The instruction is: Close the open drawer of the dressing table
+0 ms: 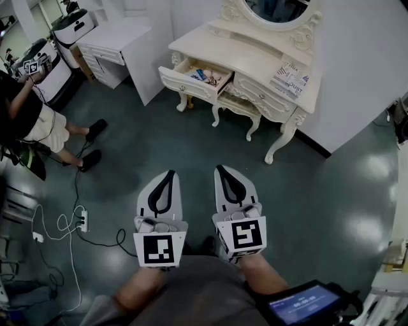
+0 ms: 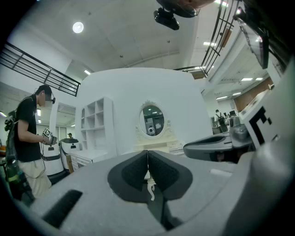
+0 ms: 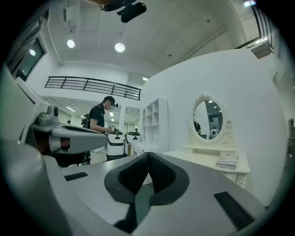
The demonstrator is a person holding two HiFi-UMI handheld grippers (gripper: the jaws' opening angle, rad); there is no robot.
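A cream dressing table (image 1: 255, 60) with an oval mirror (image 1: 277, 9) stands against the white wall ahead. Its left drawer (image 1: 191, 77) is pulled out, with small items inside; the right drawer looks pushed in. My left gripper (image 1: 169, 173) and right gripper (image 1: 220, 169) hang side by side over the floor, well short of the table, both shut with nothing between the jaws. In the left gripper view the gripper (image 2: 148, 152) points at the mirror (image 2: 152, 120). The right gripper (image 3: 148, 156) sees the table (image 3: 209, 159) at the right.
A person (image 1: 29, 118) with their own grippers stands at the left near white machines (image 1: 54, 63). A white cabinet (image 1: 124, 48) stands left of the table. Cables and a power strip (image 1: 81, 221) lie on the dark green floor. A stack of books (image 1: 290, 79) rests on the tabletop.
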